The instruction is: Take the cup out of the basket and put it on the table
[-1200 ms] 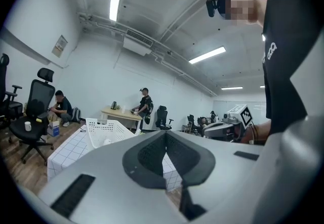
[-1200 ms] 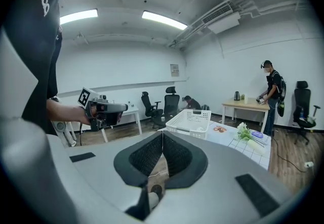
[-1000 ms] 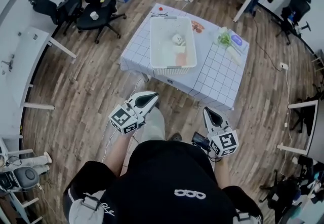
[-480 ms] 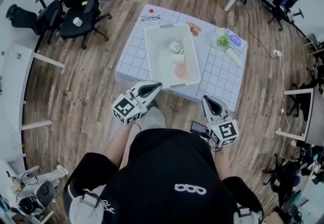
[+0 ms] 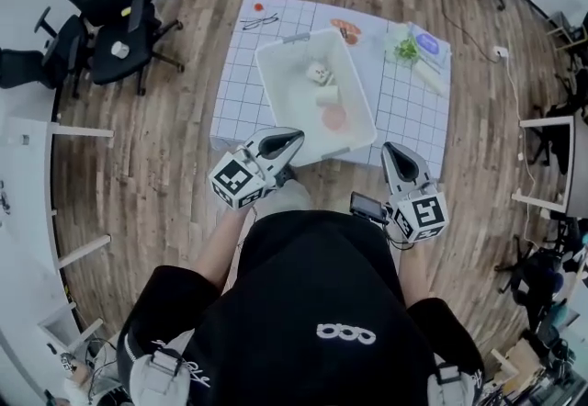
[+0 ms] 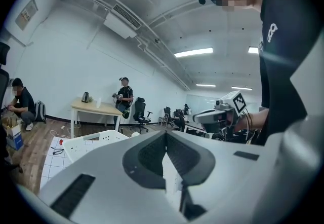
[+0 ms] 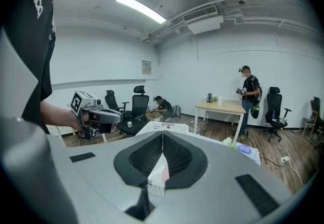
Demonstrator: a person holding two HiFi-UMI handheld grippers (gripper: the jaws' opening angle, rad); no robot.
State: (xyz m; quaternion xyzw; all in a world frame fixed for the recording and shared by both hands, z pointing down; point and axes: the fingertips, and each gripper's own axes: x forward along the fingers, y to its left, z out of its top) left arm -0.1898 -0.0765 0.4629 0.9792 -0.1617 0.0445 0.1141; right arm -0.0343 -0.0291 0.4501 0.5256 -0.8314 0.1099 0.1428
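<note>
A white basket (image 5: 360,110) stands on the grid-patterned table (image 5: 237,92). In it lie a small white cup (image 5: 326,94), a patterned white item (image 5: 319,73) and a pinkish round item (image 5: 334,118). My left gripper (image 5: 296,135) is shut and empty, its tip just over the basket's near left edge. My right gripper (image 5: 393,150) is shut and empty, hanging by the table's near edge to the right of the basket. The left gripper view shows shut jaws (image 6: 165,133) with the basket (image 6: 96,139) beyond them. The right gripper view shows shut jaws (image 7: 162,132) and the basket (image 7: 168,127).
On the table's right end lie a green leafy thing (image 5: 407,49) and a blue-topped item (image 5: 428,44); dark scissors (image 5: 260,23) and a red bit (image 5: 259,6) lie at its far left. Black office chairs (image 5: 110,18) stand left. A person (image 7: 248,91) stands by a wooden desk (image 7: 225,107).
The head view has come closer to the table, and both grippers now sit nearer the basket's near edge. Their jaws stayed shut.
</note>
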